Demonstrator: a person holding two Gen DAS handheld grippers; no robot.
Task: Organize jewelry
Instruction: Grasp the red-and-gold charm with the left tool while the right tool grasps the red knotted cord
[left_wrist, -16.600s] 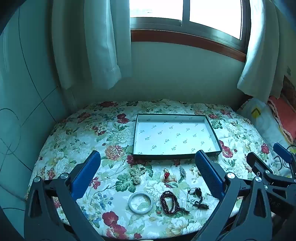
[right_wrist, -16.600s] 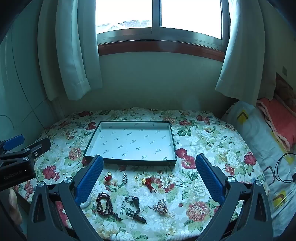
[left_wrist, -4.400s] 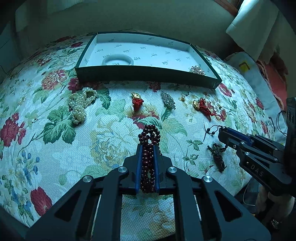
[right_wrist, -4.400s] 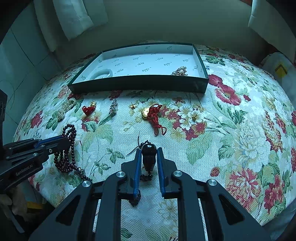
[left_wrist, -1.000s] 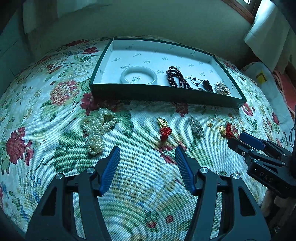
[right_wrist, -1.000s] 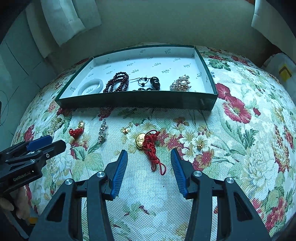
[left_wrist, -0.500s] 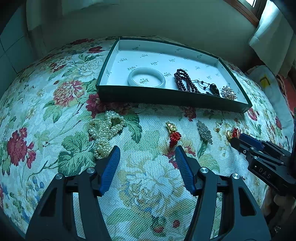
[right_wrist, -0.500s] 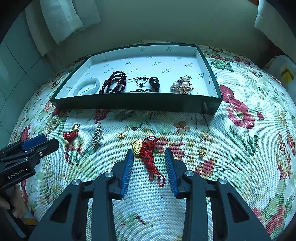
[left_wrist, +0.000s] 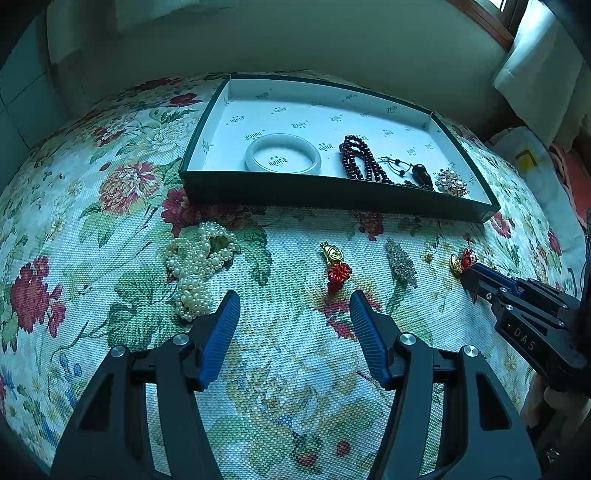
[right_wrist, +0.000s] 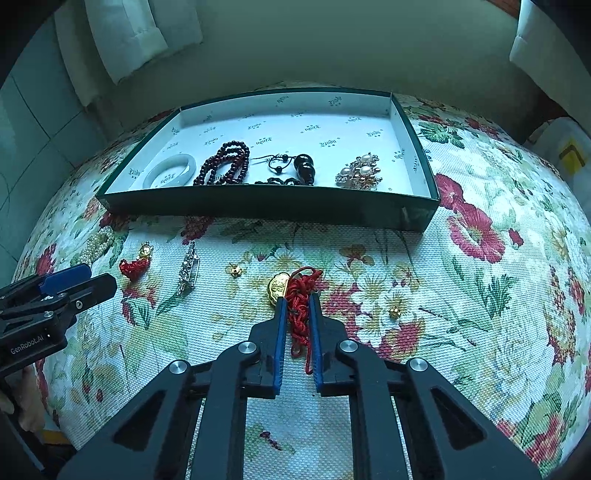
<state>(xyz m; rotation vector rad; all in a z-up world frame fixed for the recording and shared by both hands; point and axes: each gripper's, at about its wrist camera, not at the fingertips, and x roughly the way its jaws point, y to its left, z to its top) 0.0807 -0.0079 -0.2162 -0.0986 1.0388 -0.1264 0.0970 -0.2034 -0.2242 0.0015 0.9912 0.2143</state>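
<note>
A red knotted cord with a gold charm (right_wrist: 300, 286) lies on the floral cloth in front of the green tray (right_wrist: 258, 205). My right gripper (right_wrist: 297, 300) has its jaws closing on it, and the blue pads press the cord from both sides. My left gripper (left_wrist: 293, 297) hangs open over bare cloth, with a pearl strand (left_wrist: 197, 266) to its left and a small red tassel charm (left_wrist: 336, 267) just ahead. In the tray lie a white bangle (left_wrist: 282, 153), dark red beads (left_wrist: 356, 157), a black pendant (left_wrist: 421, 171) and a pearl brooch (left_wrist: 451, 182).
A silver brooch (left_wrist: 400, 262) and two small gold studs (right_wrist: 235, 270) (right_wrist: 394, 312) lie loose on the cloth. The cloth drops away at its rounded front and sides. A wall and curtains stand behind the tray, and pillows lie at the far right.
The right gripper's jaws have come together from well apart until they pinch the red cord. The left gripper has stayed open over the same spot.
</note>
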